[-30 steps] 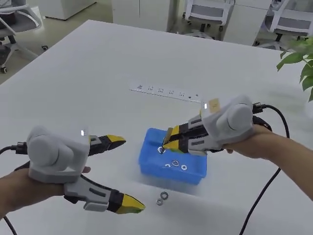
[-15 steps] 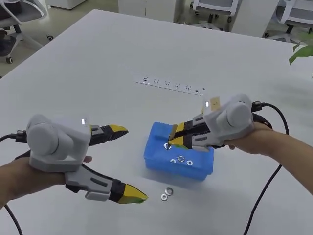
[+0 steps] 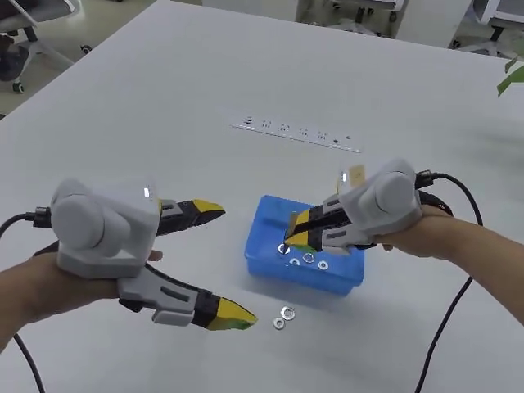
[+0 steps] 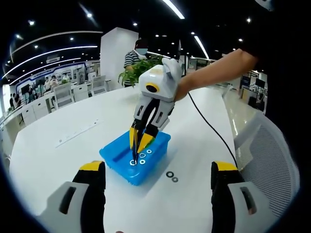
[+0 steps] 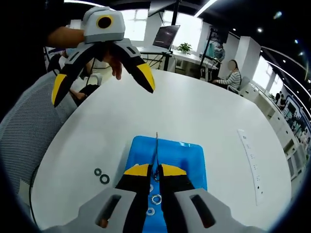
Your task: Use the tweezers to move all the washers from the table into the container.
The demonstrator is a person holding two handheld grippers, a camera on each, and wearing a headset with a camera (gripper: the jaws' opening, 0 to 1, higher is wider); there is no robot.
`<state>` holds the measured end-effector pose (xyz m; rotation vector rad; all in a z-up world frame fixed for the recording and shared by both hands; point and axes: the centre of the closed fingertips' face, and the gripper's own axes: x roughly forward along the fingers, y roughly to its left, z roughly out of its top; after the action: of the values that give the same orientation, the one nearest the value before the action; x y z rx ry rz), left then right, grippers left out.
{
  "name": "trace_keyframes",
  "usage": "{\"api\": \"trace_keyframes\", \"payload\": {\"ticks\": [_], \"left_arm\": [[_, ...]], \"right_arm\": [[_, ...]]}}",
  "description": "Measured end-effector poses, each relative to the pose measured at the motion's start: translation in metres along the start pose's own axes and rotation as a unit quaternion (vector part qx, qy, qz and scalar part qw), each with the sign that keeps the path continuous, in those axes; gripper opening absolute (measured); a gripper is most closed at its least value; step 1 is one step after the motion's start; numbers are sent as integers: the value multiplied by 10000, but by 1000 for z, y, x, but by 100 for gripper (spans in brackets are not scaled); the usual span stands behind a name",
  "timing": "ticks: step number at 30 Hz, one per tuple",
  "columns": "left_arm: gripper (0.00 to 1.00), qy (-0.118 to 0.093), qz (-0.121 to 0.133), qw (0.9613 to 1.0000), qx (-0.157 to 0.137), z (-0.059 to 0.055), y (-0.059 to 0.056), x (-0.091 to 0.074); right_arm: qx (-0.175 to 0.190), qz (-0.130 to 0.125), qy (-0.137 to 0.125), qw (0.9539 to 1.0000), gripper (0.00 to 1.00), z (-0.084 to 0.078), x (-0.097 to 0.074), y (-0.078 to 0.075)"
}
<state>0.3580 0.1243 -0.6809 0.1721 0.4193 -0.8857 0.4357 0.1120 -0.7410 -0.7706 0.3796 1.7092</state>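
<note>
A blue container stands mid-table and holds several washers. My right gripper hovers over it, shut on thin metal tweezers that point down into the container. One washer sits right at the tweezers' tip; I cannot tell whether it is pinched or lying on the floor. Two washers lie on the table just in front of the container, and the same pair of washers appears in the right gripper view. My left gripper is held open and empty to the container's left.
A white power strip lies flat beyond the container. A black cable trails from the right gripper. Bare white table spreads all round. Office chairs stand past the far edge, and a plant leaf pokes in at the right.
The head camera has tilted and shifted the picture. The tweezers' tip has moved a little deeper into the container. My left gripper stays open in about the same place.
</note>
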Motion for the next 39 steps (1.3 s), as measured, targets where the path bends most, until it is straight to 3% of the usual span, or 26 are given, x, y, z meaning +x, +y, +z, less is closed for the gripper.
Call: {"api": "trace_keyframes", "payload": {"ticks": [5, 10, 19, 29, 39], "left_arm": [[90, -26, -44, 10000, 40, 3, 2, 6], [77, -83, -167, 9998, -8, 8, 3, 13], [53, -85, -153, 9997, 143, 18, 12, 29], [29, 119, -171, 9989, 426, 18, 24, 48], [19, 269, -137, 9977, 613, 19, 36, 64]], "right_arm": [[35, 77, 4, 10000, 8, -3, 3, 4], [106, 136, -29, 9998, 8, -3, 5, 8], [59, 144, -49, 9999, 8, -4, 6, 8], [48, 142, -67, 9999, 8, -4, 6, 9], [-8, 153, -64, 9999, 8, -3, 5, 10]]}}
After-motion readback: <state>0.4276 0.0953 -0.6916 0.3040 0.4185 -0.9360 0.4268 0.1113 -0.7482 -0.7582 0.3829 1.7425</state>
